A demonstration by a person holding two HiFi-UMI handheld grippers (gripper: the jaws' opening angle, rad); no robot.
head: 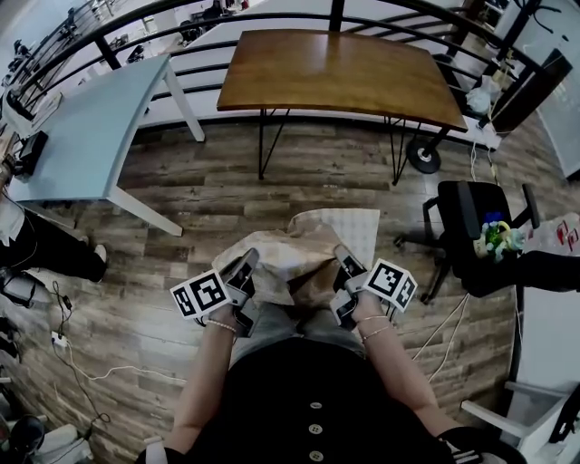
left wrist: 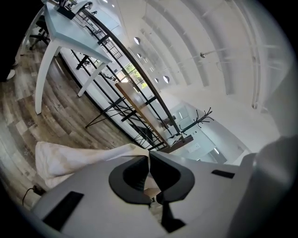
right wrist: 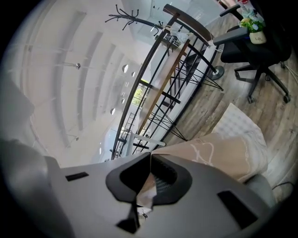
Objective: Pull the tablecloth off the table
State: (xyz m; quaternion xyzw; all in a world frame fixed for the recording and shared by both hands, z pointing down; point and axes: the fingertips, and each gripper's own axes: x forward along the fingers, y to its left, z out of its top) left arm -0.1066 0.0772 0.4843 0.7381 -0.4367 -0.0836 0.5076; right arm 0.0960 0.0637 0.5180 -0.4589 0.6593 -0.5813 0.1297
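Note:
A beige tablecloth (head: 308, 243) hangs crumpled between my two grippers, low in front of the person, with the wooden floor behind it. The brown wooden table (head: 337, 72) stands bare farther off. My left gripper (head: 248, 263) is shut on the cloth's left edge. My right gripper (head: 344, 260) is shut on its right edge. In the left gripper view the cloth (left wrist: 70, 158) spreads left of the closed jaws (left wrist: 149, 160). The right gripper view has the cloth (right wrist: 223, 148) bulging right of the closed jaws (right wrist: 150, 160), a fold pinched between the pads.
A light blue table (head: 86, 127) stands at the left. A black office chair (head: 476, 227) holding a small plant is at the right. A black railing (head: 163, 14) runs behind the tables. White cables (head: 82, 362) trail over the wooden floor.

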